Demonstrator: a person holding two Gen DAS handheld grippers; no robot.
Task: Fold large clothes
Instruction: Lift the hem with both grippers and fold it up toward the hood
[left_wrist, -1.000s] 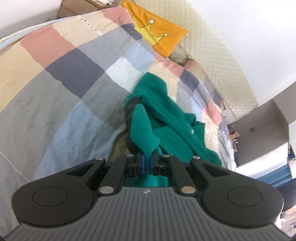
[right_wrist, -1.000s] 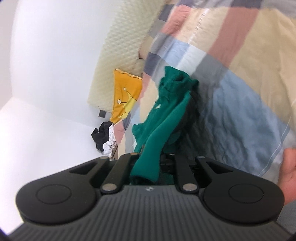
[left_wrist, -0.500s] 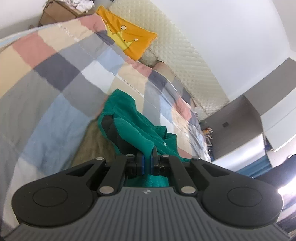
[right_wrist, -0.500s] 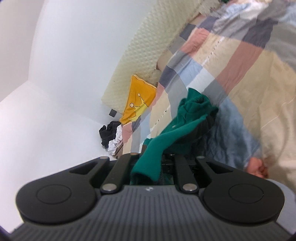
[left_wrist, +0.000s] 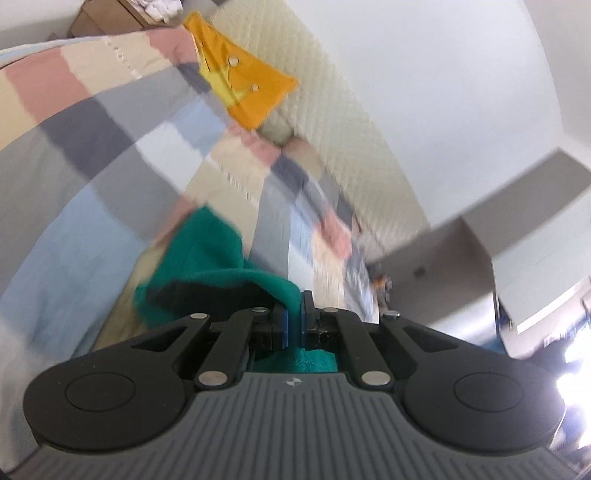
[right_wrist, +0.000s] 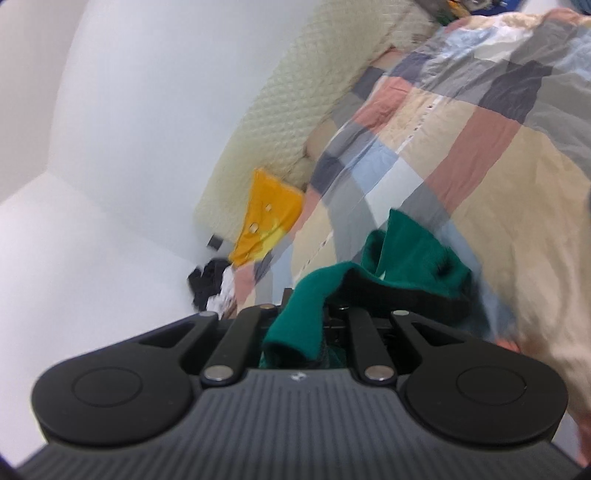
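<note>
Both tongs, left tongs (left_wrist: 294, 316) and right tongs (right_wrist: 301, 325), pinch the green top (left_wrist: 207, 254) tight; lift evenly so it hangs flat above the bed (left_wrist: 74, 147).

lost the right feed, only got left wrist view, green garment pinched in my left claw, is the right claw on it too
Observer: Yes, the right claw is shut on the green garment; a fold drapes over its left finger.
Operator: anything on the floor that side
Observer: A black and white heap of clothes lies below the orange cushion, at the wall.
Operator: whats under the garment
Observer: The patchwork quilt; the far end of the garment is near it, contact unclear.
</note>
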